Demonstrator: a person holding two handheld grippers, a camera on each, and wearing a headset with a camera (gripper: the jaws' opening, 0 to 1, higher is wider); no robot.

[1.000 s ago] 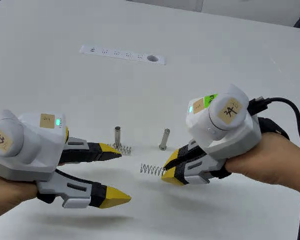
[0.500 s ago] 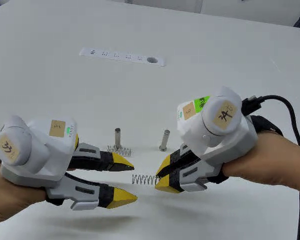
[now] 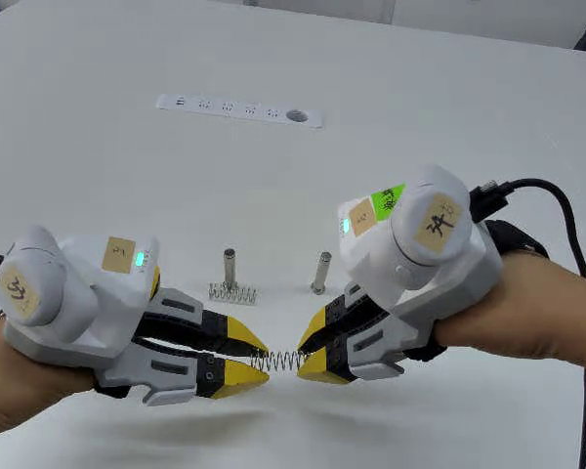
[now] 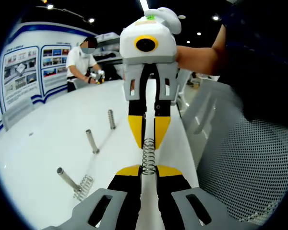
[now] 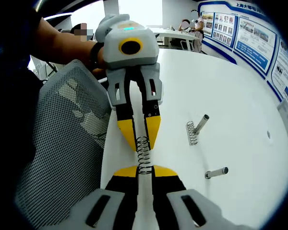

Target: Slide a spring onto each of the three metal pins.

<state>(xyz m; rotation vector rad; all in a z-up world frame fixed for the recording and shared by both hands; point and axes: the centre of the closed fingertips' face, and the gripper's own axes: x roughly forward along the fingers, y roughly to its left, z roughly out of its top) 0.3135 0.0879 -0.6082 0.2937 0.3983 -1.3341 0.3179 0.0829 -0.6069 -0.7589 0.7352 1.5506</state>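
White desk spreads under both hands, with a power strip (image 3: 239, 107) at its far side. The left gripper (image 3: 258, 362) gaped wide a second ago, but its fingers have now narrowed onto the free end of the spring (image 3: 281, 361). The spring's other end is pinched in the almost closed fingers of the right gripper (image 3: 309, 356), so this looks like a handover or a steadying before threading. That thin, silvery wire coil hangs level just above the desk, near two bare upright pins, the left pin (image 3: 230, 269) and the right pin (image 3: 321, 273).
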